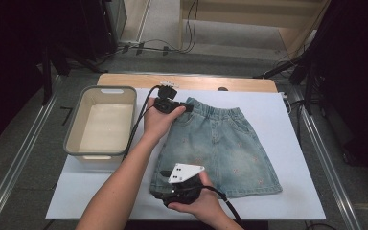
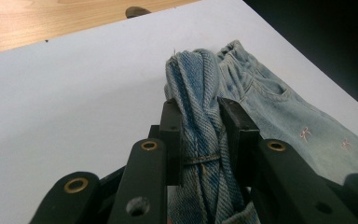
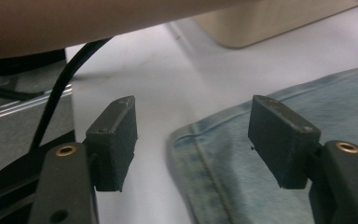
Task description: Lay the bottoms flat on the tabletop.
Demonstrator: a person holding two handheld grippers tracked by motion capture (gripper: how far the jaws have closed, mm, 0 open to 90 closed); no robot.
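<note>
High view: denim shorts (image 1: 220,146) lie flat on a white sheet (image 1: 287,124), beside a beige bin (image 1: 100,122). No writing readable. Left gripper view: the left gripper (image 2: 200,135) is clamped on the bunched waistband. Right gripper view: the right gripper (image 3: 193,140) stands unclenched, hem corner between its jaws.

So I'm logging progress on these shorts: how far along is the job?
Early. The denim shorts lie flat on the white sheet, unfolded. Done: the left gripper is shut on a bunched waistband corner. In hand: the right gripper stands open over the hem corner, fabric between its fingers but not pinched. Left: gripping, then probably folding; the bin holds nothing.
</note>
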